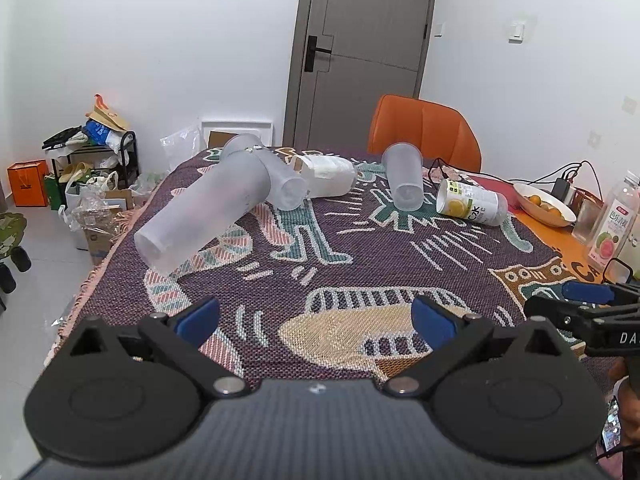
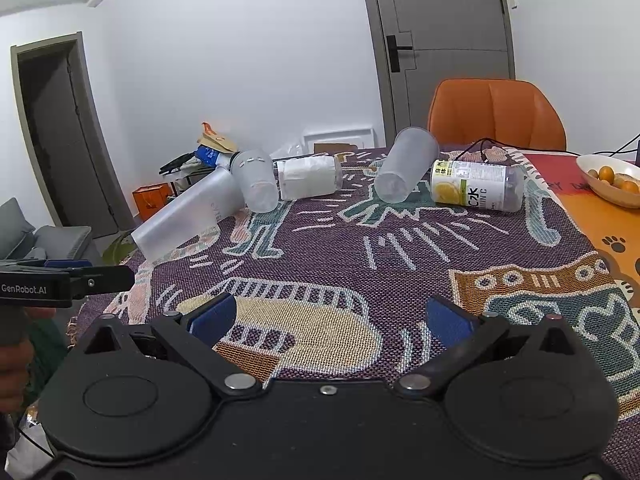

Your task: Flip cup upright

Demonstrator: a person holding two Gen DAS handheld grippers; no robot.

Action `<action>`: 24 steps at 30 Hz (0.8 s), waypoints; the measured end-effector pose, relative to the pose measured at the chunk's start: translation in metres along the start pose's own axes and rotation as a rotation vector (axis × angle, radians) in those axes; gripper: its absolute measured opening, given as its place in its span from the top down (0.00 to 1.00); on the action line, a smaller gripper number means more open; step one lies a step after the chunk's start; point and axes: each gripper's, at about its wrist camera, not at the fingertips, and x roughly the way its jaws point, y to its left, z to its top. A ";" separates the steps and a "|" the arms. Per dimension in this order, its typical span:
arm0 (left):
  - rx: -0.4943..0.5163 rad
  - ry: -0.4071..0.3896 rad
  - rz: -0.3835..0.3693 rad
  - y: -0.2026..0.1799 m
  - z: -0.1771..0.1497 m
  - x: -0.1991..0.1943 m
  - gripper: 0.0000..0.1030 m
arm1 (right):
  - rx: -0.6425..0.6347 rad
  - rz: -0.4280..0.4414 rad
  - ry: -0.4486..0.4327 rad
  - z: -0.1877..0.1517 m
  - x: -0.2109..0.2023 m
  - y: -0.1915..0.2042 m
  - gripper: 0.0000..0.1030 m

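Observation:
Several cups lie on their sides at the far part of the patterned cloth. A tall frosted cup (image 1: 200, 210) (image 2: 188, 212) lies at the left. A shorter frosted cup (image 1: 276, 178) (image 2: 256, 182) lies against it. A white-wrapped cup (image 1: 326, 176) (image 2: 308, 178) lies behind. Another frosted cup (image 1: 404, 178) (image 2: 406, 170) lies mid-right. A lemon-labelled cup (image 1: 470, 202) (image 2: 476, 186) lies at the right. My left gripper (image 1: 316, 320) is open and empty over the near cloth. My right gripper (image 2: 332, 316) is open and empty, also near, to the right of the left one.
An orange chair (image 1: 424, 130) (image 2: 496, 114) stands behind the table. A bowl of oranges (image 1: 544, 202) (image 2: 612, 180), cables and drink bottles (image 1: 612, 224) sit on the right side. Boxes and bags (image 1: 80, 184) crowd the floor at the left.

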 end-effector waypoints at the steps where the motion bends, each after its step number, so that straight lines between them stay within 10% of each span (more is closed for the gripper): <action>1: 0.002 0.000 0.001 -0.002 0.000 0.001 0.02 | 0.001 -0.001 0.000 0.000 0.000 0.000 0.00; 24: 0.001 -0.011 0.002 -0.003 0.005 -0.002 0.02 | 0.001 0.008 -0.011 0.001 -0.003 0.000 0.00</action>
